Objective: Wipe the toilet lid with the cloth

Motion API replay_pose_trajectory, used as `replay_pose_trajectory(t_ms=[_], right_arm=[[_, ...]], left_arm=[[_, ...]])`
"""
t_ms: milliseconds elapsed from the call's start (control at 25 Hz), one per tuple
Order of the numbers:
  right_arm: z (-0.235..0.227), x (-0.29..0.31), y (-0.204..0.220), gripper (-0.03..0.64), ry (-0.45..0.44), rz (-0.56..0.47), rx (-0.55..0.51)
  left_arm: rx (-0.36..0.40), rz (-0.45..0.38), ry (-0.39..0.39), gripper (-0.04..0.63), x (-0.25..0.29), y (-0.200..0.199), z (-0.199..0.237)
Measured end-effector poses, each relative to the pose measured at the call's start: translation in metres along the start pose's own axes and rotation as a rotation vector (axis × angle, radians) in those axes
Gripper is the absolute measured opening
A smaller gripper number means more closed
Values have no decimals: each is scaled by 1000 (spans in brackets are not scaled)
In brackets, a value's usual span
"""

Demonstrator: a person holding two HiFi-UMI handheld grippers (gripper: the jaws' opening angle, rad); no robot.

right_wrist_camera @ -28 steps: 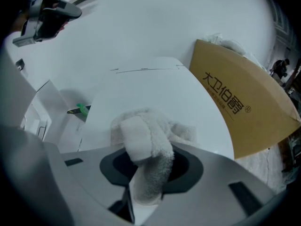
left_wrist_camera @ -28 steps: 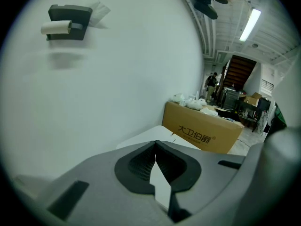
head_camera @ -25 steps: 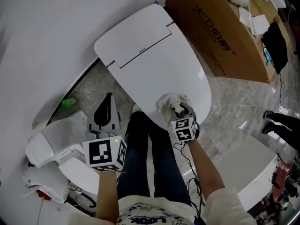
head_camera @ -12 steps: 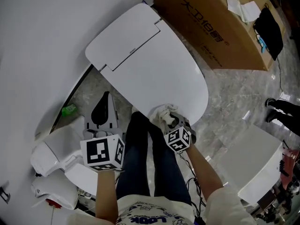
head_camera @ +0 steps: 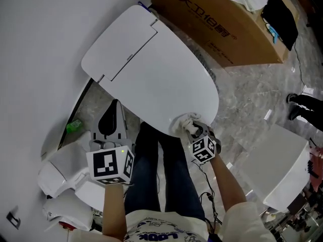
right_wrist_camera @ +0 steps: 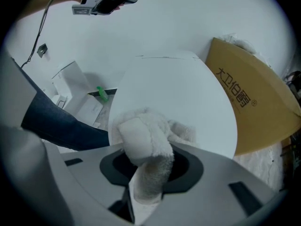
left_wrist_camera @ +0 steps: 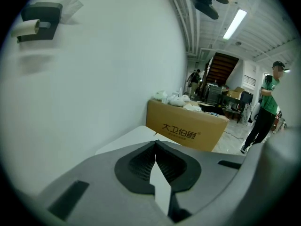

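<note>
Bare white wall [head_camera: 40, 44] to the left, grey veined stone floor [head_camera: 252, 100] beneath. Down in the left corner, loose white ceramic parts [head_camera: 60, 165] and a small green bottle [head_camera: 74, 125]. Next, the left gripper [head_camera: 115, 107], held low and well apart from the work, jaws brought together on nothing, pointing along the wall toward the far box. In the middle, the large white glossy oval toilet lid [head_camera: 151, 79], closed down flat. At its near right edge, the white fluffy cloth [head_camera: 184, 121], bunched up, lying on the lid surface and pinched in the right gripper [head_camera: 194, 130], jaws closed on a thick fold with the rest of the wad puffing out ahead. Farther right, a big brown cardboard box [head_camera: 222, 24] with printed characters.

Handling, as a judgement: cloth light, soft and very compliant, apt to roll under or slide out of a thin pinch. Best gripped deep through a thick bunch, as appears to be the case here. Lid hard, smooth, probably slippery. Calls for steady downward pressure and long sweeps rather than force. Main risk: hard jaws scraping the gloss if the wad thins out.
</note>
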State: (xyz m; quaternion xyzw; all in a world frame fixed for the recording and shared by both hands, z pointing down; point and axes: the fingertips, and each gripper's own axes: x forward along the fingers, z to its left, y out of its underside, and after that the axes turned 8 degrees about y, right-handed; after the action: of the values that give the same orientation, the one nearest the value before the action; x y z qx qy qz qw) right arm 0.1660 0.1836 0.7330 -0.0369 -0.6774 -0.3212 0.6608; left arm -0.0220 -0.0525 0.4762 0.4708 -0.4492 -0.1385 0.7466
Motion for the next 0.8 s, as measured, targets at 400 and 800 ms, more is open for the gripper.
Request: replay_pose_trajectory(t_ms=[400, 800], right_arm=[[-103, 6, 9, 123, 128, -10, 178], [-167, 13, 12, 124, 221, -25, 336]], left_arm=[[25, 16, 22, 8, 14, -1, -22], [32, 22, 23, 8, 21, 1, -34]])
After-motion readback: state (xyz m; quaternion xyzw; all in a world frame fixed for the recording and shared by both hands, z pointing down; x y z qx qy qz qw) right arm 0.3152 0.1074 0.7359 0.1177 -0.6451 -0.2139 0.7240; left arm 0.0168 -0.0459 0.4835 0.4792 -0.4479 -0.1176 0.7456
